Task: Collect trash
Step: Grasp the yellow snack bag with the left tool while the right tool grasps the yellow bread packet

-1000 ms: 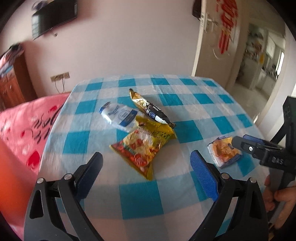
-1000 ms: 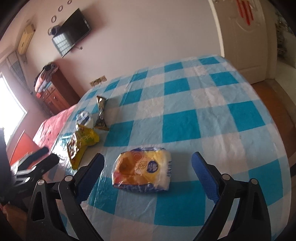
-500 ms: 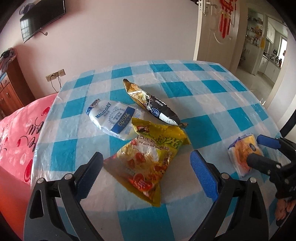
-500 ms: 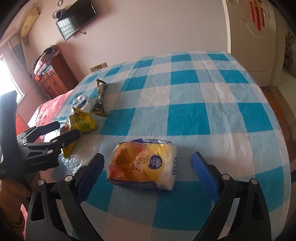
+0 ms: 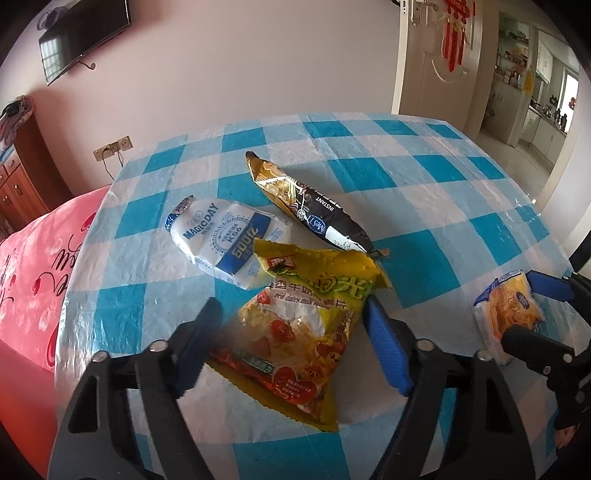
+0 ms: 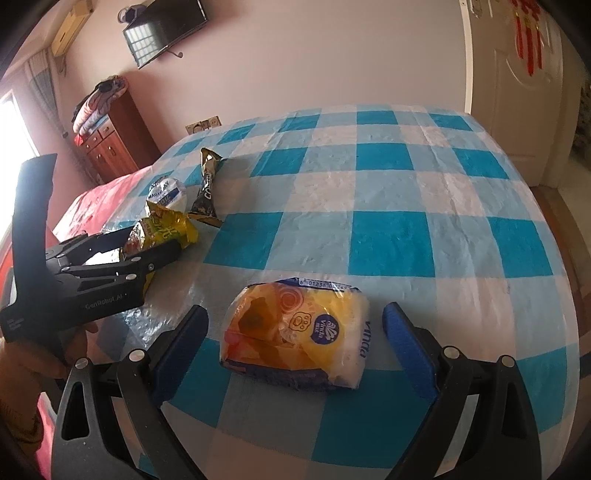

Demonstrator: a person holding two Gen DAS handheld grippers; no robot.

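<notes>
A yellow snack bag (image 5: 306, 325) lies on the blue-checked table (image 5: 424, 192), between the open jaws of my left gripper (image 5: 291, 317). A white and blue packet (image 5: 225, 236) and a black and gold sachet (image 5: 314, 210) lie just beyond it. An orange tissue pack (image 6: 295, 332) lies between the open jaws of my right gripper (image 6: 295, 328); it also shows in the left wrist view (image 5: 509, 314). The left gripper (image 6: 147, 247) shows in the right wrist view around the yellow bag (image 6: 162, 229).
A pink bedspread (image 5: 33, 266) lies left of the table. A wooden dresser (image 6: 110, 136) stands by the wall under a TV (image 6: 162, 26). A door (image 5: 428, 66) is at the back right. The table's edge (image 6: 569, 332) drops off at the right.
Both grippers have moved forward and down. The yellow bag now lies between the left jaws, and the tissue pack lies between the right jaws. Both stay open.
</notes>
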